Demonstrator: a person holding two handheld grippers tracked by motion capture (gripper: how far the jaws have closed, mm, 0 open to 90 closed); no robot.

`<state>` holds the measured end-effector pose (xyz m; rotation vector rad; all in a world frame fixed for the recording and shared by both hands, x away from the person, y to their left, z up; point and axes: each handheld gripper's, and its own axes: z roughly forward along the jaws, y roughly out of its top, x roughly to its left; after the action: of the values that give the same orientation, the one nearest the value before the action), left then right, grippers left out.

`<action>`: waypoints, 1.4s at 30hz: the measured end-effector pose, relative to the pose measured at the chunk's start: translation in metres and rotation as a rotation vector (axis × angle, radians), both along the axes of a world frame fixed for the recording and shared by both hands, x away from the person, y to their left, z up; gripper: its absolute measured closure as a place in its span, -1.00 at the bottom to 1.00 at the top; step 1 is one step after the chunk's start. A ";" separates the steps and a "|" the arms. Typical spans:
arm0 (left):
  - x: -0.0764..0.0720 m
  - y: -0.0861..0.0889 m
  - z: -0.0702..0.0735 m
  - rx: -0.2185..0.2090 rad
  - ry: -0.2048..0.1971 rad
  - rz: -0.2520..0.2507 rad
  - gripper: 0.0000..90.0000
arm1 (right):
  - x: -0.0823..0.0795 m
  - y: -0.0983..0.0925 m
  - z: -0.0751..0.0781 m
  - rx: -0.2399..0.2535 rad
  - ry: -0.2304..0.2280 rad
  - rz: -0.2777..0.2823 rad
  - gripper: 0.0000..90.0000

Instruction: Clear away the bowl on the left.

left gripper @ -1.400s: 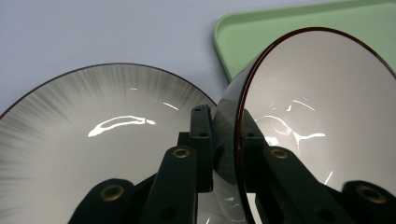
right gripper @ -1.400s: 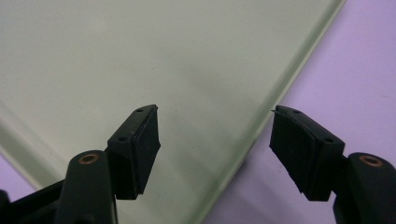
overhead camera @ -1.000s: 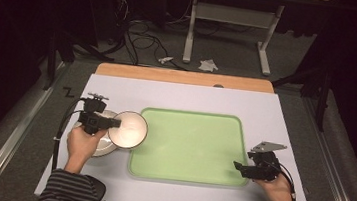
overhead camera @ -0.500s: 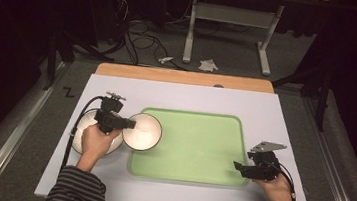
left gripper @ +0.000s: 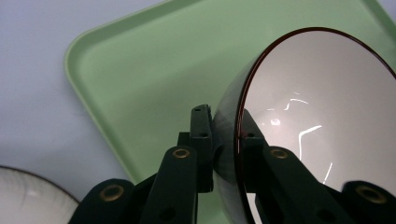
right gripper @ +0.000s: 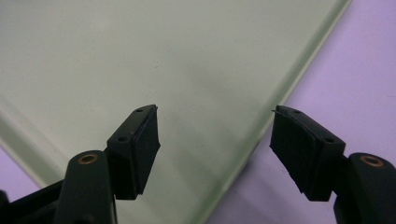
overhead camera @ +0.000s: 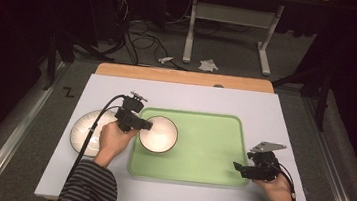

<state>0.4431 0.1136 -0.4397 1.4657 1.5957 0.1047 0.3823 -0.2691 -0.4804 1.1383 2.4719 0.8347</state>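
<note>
At the near right corner of the green tray (overhead camera: 211, 149), the right gripper (overhead camera: 242, 168) is being held idle with its jaws standing wide apart and nothing between them. Farther left, 1 white bowl (overhead camera: 159, 134) is being pinched by its rim in the left gripper (overhead camera: 146, 125), whose jaws are clamped on the thin wall, above the tray's left end. With so narrow a bite, the bowl is judged liable to swing or slip and be dropped onto the tray rim. Beyond it, 1 plate (overhead camera: 83, 129) is lying on the table (overhead camera: 275, 120), where the trailing cable could be snagged.
</note>
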 end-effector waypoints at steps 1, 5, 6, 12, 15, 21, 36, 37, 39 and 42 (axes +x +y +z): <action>0.001 -0.002 0.000 0.002 0.001 -0.006 0.81 | 0.000 0.000 0.000 -0.003 0.000 -0.001 -0.25; 0.006 -0.014 -0.002 -0.002 0.008 -0.023 0.81 | 0.000 0.000 0.000 -0.003 -0.001 -0.002 -0.25; 0.008 -0.019 -0.004 -0.008 0.015 -0.028 0.81 | 0.000 0.000 0.000 -0.003 -0.001 -0.002 -0.25; 0.013 -0.031 -0.012 -0.013 0.037 -0.039 0.81 | 0.000 0.000 0.000 0.001 0.004 0.000 -0.25; 0.016 -0.038 -0.016 0.004 0.041 -0.046 0.81 | 0.000 0.001 0.000 0.001 0.004 0.000 -0.25; 0.022 -0.051 -0.021 -0.004 0.055 -0.055 0.81 | -0.001 0.001 0.000 -0.004 0.004 0.002 -0.25; 0.034 -0.069 -0.042 -0.037 0.084 -0.019 0.81 | -0.001 0.001 -0.001 -0.006 0.005 0.004 -0.25; 0.034 -0.069 -0.042 -0.041 0.084 -0.018 0.81 | -0.001 0.001 -0.001 -0.005 0.005 0.005 -0.25; 0.035 -0.070 -0.043 -0.044 0.078 -0.030 0.81 | -0.001 0.001 0.000 -0.010 0.010 0.008 -0.25; 0.035 -0.072 -0.045 -0.031 0.085 -0.046 0.82 | -0.001 0.001 -0.001 -0.010 0.004 0.009 -0.25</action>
<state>0.4786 0.0418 -0.4847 1.4997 1.6234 -0.0091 0.3817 -0.2677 -0.4812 1.1278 2.4836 0.8216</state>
